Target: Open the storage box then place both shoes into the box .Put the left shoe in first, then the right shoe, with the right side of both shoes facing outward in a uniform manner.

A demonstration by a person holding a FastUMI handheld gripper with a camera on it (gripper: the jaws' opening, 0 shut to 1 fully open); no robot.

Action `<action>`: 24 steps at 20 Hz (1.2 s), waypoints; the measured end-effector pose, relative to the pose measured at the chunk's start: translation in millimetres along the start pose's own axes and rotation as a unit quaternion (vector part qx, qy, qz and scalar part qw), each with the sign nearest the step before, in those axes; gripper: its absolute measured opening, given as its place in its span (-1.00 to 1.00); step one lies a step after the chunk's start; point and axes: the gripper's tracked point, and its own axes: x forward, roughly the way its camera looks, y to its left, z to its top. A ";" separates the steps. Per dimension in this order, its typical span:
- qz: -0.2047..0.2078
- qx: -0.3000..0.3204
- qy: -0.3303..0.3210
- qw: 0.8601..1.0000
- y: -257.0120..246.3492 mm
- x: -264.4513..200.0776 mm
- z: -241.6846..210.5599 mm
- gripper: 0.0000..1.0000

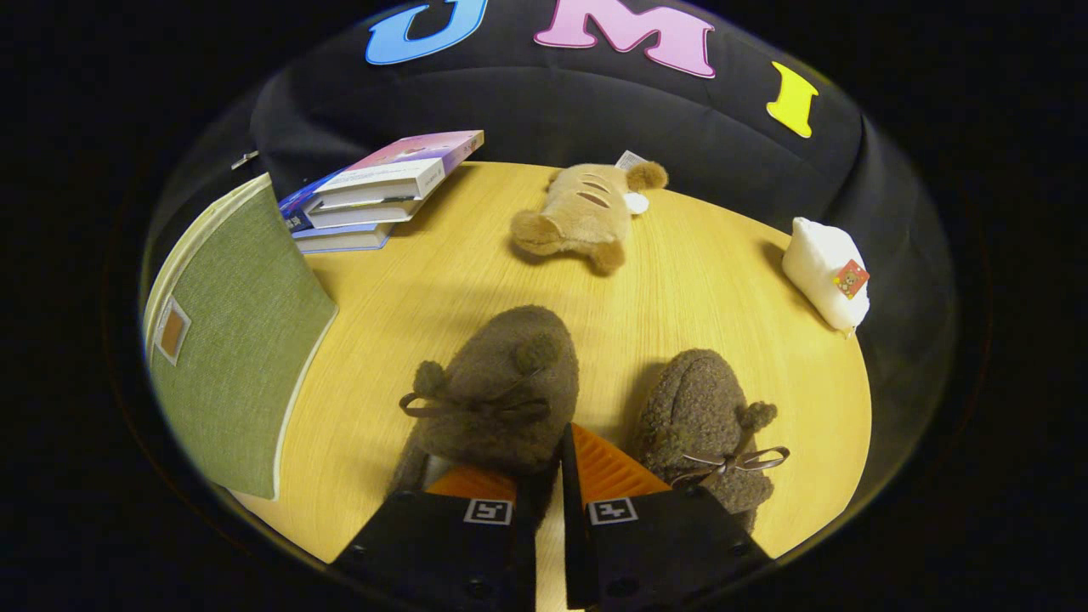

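Observation:
Two fuzzy brown shoes with pom-poms and bow laces are on the round wooden table (pixel 408 280). The nearer shoe (pixel 497 382) has its back rim pinched between my fingers, and my gripper (pixel 551 450) is shut on it. This shoe looks slightly raised, toe pointing away from me. The second shoe (pixel 705 421) lies on the table just right of my fingers, its bow near the right finger. The green fabric storage box (pixel 238 340), with a cream edge and a small tan label, stands to the left of the held shoe; I cannot see its inside.
A stack of books (pixel 382 191) lies beyond the box at the table's far left. A tan plush toy (pixel 586 212) lies far ahead of the fingers. A white soft toy (pixel 824 272) sits at the table's right edge.

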 end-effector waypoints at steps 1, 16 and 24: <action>-0.006 0.003 -0.002 1.000 -1.1 -1.1 1.1 -0.73; 0.039 0.068 -0.074 0.994 35.5 -128.5 109.3 -0.86; 0.119 0.064 -0.080 0.988 149.5 -172.1 169.0 -0.87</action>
